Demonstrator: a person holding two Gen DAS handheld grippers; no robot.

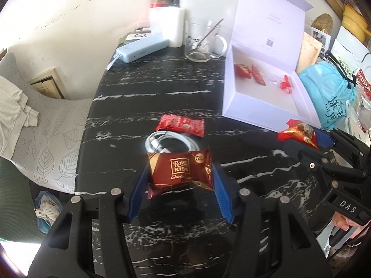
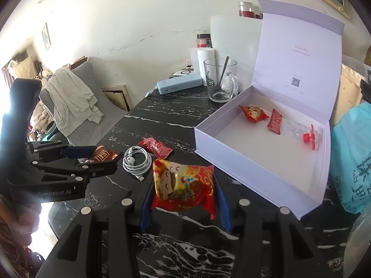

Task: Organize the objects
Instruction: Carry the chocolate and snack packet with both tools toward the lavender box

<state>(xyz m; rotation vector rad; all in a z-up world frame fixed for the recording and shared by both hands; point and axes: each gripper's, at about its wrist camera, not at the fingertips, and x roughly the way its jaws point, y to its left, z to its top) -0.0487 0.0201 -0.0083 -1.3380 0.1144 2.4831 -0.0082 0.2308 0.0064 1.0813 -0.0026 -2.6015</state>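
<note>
My left gripper (image 1: 180, 169) is shut on a dark red chocolate packet (image 1: 183, 173), held a little above the black marble table (image 1: 143, 81). My right gripper (image 2: 183, 180) is shut on a red and gold snack packet (image 2: 185, 185), also off the table. Each gripper shows in the other's view: the right gripper (image 1: 303, 136) beside the box's near corner, the left gripper (image 2: 105, 158) left of the cable. An open white box (image 2: 208, 139) holds two red packets (image 2: 254, 113) and a red toy fan (image 2: 309, 137). A red packet (image 1: 180, 125) and a coiled white cable (image 1: 162, 143) lie on the table.
A glass mug with a spoon (image 1: 201, 44), a blue power bank (image 1: 141, 51) and a white roll (image 1: 171, 25) stand at the table's far end. A light blue plastic bag (image 1: 329, 92) sits right of the box. A leaf-patterned chair (image 1: 46, 139) stands left of the table.
</note>
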